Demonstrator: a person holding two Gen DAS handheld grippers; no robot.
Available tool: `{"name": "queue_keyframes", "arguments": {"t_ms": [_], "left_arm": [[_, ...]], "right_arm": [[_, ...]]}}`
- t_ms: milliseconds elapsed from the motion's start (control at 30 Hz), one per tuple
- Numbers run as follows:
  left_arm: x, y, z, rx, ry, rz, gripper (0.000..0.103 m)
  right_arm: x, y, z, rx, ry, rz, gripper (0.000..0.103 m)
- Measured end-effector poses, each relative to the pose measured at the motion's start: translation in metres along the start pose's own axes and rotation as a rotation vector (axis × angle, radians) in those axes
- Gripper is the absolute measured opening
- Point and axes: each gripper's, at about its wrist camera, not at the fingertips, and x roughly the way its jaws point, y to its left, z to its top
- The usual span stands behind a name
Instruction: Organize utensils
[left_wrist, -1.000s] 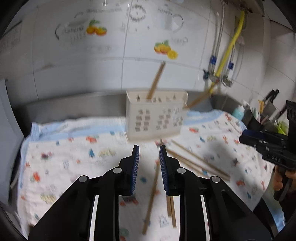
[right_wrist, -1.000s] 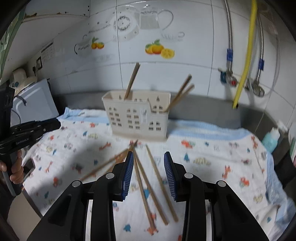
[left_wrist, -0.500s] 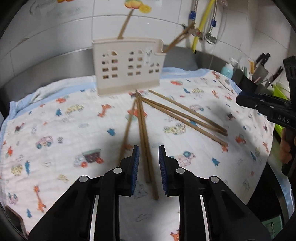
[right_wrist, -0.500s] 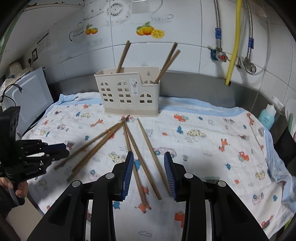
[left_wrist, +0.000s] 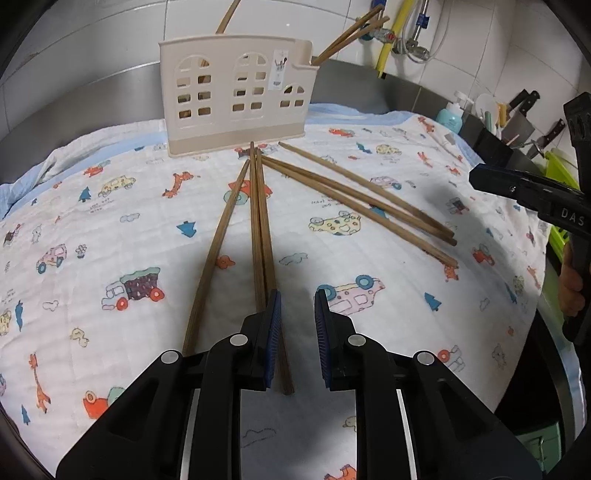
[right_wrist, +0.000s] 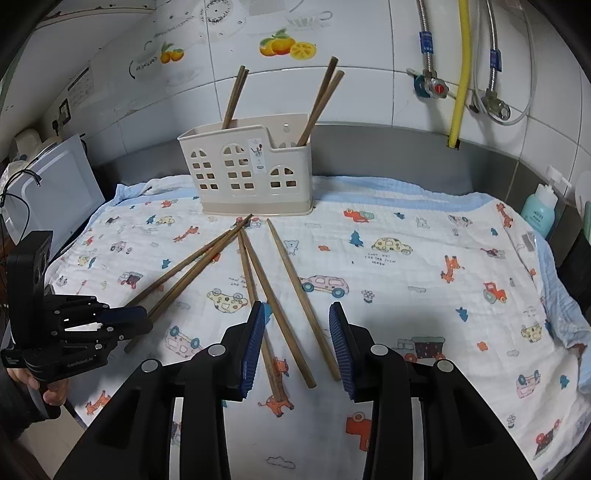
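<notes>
Your left gripper (left_wrist: 297, 325) has just been narrowing its jaws; they stand slightly apart, nothing pressed between them, above the near ends of a pair of chopsticks (left_wrist: 260, 229) lying on the printed cloth (left_wrist: 110, 221). Your right gripper (right_wrist: 297, 343) has a wider gap, empty, over three more chopsticks (right_wrist: 291, 284) near the cloth's middle. The cream utensil holder (right_wrist: 245, 173) stands at the cloth's far edge, with chopsticks leaning inside.

A printed cloth (right_wrist: 424, 266) covers the tabletop; on it stand a beige holder (right_wrist: 251, 177) and six loose chopsticks (right_wrist: 291, 284) fanned before it.
</notes>
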Motion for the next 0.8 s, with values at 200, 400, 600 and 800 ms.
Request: {"name": "queue_keyframes", "arguments": {"t_ms": [200, 400, 600, 800], "left_arm": [[0.006, 0.005, 0.002, -0.023, 0.010, 0.009, 0.018], [0.012, 0.005, 0.001, -0.032, 0.027, 0.026, 0.018], [0.015, -0.001, 0.002, -0.036, 0.028, 0.040, 0.018], [0.016, -0.008, 0.002, -0.023, 0.017, 0.049, 0.018]], "right_arm": [[0.005, -0.005, -0.003, 0.005, 0.011, 0.004, 0.036], [0.009, -0.007, -0.007, 0.006, 0.022, 0.007, 0.036], [0.014, -0.008, -0.011, 0.011, 0.035, 0.022, 0.036], [0.018, -0.001, -0.018, -0.018, 0.052, 0.052, 0.034]]}}
